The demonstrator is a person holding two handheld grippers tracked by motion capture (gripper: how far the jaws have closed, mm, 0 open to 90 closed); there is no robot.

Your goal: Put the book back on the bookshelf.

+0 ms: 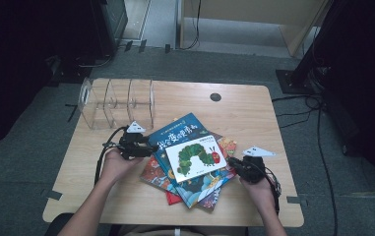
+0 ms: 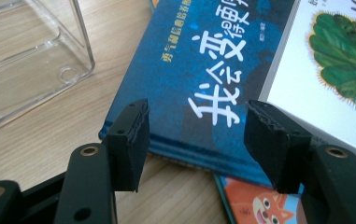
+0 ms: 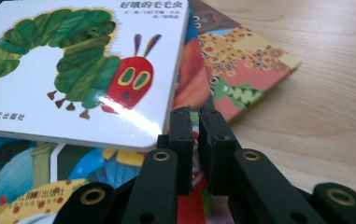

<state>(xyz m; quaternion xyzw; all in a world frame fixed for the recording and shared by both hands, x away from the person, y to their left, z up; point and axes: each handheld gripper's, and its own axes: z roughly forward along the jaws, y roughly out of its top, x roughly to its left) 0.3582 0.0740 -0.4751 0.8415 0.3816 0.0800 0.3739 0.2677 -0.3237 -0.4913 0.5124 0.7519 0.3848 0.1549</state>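
A loose stack of picture books lies mid-table. On top is a white caterpillar book (image 1: pixel 195 157) (image 3: pixel 73 70) (image 2: pixel 334 70). It rests on a blue book with white characters (image 1: pixel 177 132) (image 2: pixel 199 60). My left gripper (image 1: pixel 151 147) (image 2: pixel 194 116) sits at the stack's left side, open, with the blue book's near corner behind the gap and no pad touching it. My right gripper (image 1: pixel 232 161) (image 3: pixel 195 114) is at the stack's right edge, by the caterpillar book's corner. Its jaws are shut to a thin slit, and I see nothing clamped between them.
A clear acrylic divider box (image 1: pixel 116 103) (image 2: pixel 26 56) stands at the table's back left. A patchwork-patterned book (image 3: pixel 245 74) (image 1: pixel 227 145) and an orange fox book (image 2: pixel 255 205) stick out from under the stack. Bare wood table (image 1: pixel 244 108) lies to the right and behind.
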